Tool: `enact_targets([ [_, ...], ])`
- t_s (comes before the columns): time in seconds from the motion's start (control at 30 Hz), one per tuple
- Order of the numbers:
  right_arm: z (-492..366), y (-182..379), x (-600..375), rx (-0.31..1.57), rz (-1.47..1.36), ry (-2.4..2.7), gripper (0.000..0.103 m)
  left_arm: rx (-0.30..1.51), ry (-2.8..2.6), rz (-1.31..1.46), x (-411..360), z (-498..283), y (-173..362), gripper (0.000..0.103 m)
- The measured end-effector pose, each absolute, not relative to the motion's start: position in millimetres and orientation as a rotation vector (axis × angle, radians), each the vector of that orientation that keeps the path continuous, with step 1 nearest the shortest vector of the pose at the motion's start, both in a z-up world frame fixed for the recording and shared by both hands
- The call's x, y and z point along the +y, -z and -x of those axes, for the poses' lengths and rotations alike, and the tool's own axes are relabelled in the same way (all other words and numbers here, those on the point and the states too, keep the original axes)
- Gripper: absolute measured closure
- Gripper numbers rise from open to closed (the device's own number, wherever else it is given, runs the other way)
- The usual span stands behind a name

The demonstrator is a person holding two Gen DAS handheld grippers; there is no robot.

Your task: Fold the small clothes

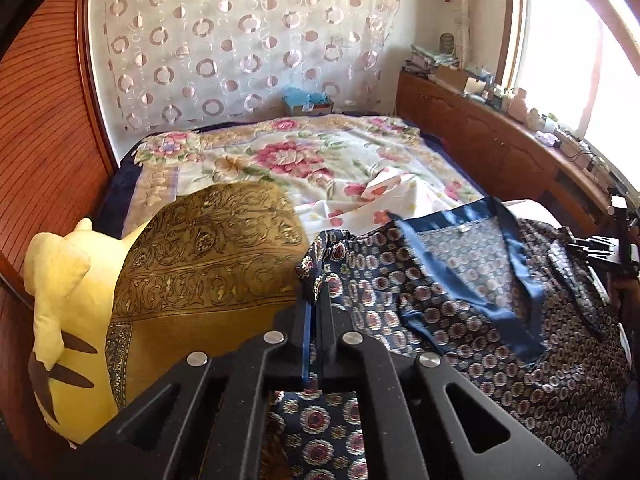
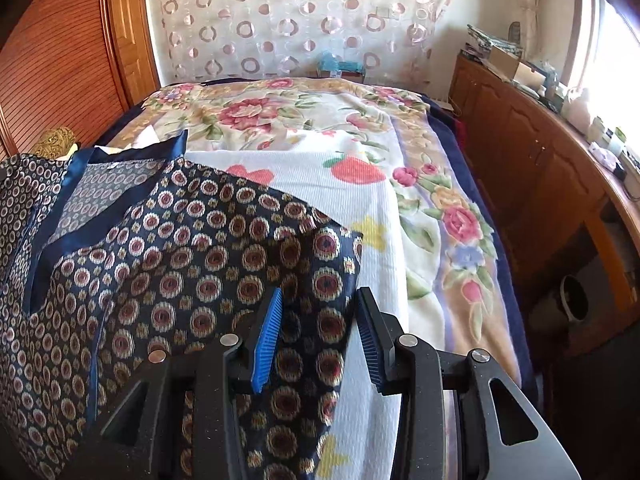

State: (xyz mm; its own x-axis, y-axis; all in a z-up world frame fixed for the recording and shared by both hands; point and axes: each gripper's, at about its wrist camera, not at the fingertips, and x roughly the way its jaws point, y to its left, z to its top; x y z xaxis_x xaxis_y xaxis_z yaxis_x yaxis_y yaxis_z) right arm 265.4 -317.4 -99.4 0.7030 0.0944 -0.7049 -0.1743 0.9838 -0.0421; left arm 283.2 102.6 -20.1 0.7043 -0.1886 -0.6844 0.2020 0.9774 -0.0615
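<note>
- Black left gripper [image 1: 319, 292] nearest in the left wrist view, jaws pressed together on an edge of the navy patterned silky garment with red-and-cream medallions and plain blue trim [image 1: 460, 292]; only a thin blue pad line visible between the fingers.
- Black right gripper [image 2: 318, 320] nearest in the right wrist view, jaws spread apart, ribbed blue pads [image 2: 266, 340] on the inner faces; a fold of the same navy garment [image 2: 224, 248] lying between the fingers, not clamped.
- Garment spread over the near part of the bed, blue-trimmed neckline [image 1: 516, 276] facing up, paler inner fabric exposed inside it.
- Just left of the left gripper, a gold-brown cushion with dark ornate scrollwork [image 1: 208, 264], touching the garment's edge.
- Further left, against that cushion, a pale yellow plush toy with brown stripes [image 1: 68, 312].
- Under and beyond the garment, a white ribbed towel blanket printed with red and yellow shapes [image 2: 360, 200].
- Beneath that, a cream floral bedspread with pink blossoms and a dark blue border [image 2: 280, 112], covering the bed to its far end.
- Along the right side, a wooden cabinet [image 2: 520, 160] with a cluttered top under a bright window [image 1: 580, 60].
- On the left, a reddish slatted wooden panel [image 1: 40, 120].
- Farthest back, a sheer white curtain with pink ring patterns [image 2: 300, 12] on the wall, a box with blue contents [image 1: 308, 102] at its foot.
</note>
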Motion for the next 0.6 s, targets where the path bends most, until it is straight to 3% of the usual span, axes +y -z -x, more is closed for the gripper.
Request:
enact_targets([
  [0.07, -267.0, 98.9, -312.1, 0.777, 0.128, -0.186, 0.098, 0.731, 0.232, -0.011, 98.2, -271.6, 13.1, 0.101],
  [0.6, -134.7, 50.4, -289.7, 0.488, 0.102, -0.258, 0.101, 0.588, 0.24, 0.006, 94.2, -141.5, -2.3, 0.101],
])
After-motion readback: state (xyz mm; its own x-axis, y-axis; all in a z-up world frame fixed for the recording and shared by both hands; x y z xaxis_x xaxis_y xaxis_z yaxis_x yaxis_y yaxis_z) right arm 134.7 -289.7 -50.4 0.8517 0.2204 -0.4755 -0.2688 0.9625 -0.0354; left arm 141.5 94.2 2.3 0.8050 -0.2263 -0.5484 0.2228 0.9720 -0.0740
